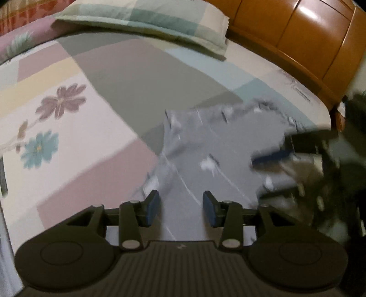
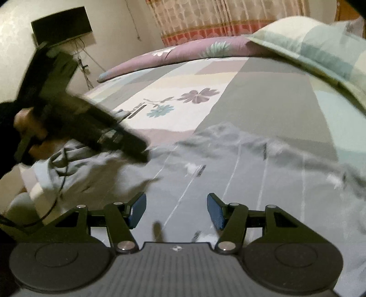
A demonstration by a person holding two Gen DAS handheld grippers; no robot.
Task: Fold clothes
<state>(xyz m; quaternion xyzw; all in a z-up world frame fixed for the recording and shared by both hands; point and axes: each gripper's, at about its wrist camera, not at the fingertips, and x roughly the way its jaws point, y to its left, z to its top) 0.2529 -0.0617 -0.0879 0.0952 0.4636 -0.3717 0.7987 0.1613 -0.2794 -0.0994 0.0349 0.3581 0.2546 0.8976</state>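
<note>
A grey garment with thin white stripes (image 1: 228,146) lies spread on the bed, wrinkled along its far edge. In the left wrist view my left gripper (image 1: 180,206) hovers open over the garment's near part, and the cloth shows between the blue pads without touching them. At the right edge of that view is the right tool's blurred black housing (image 1: 306,141). The same grey garment (image 2: 228,173) fills the right wrist view. There my right gripper (image 2: 176,210) stands open above it, holding nothing. A hand (image 2: 25,123) holds the left tool's black housing (image 2: 91,128) at the garment's left side.
The bed sheet (image 1: 68,114) has pastel patches and flowers. A checked pillow (image 1: 146,20) lies at the head, by the wooden headboard (image 1: 308,41). A purple quilt (image 2: 183,52), a curtain (image 2: 217,20) and a dark wall screen (image 2: 61,22) lie beyond. A black cable (image 2: 61,178) hangs at the left.
</note>
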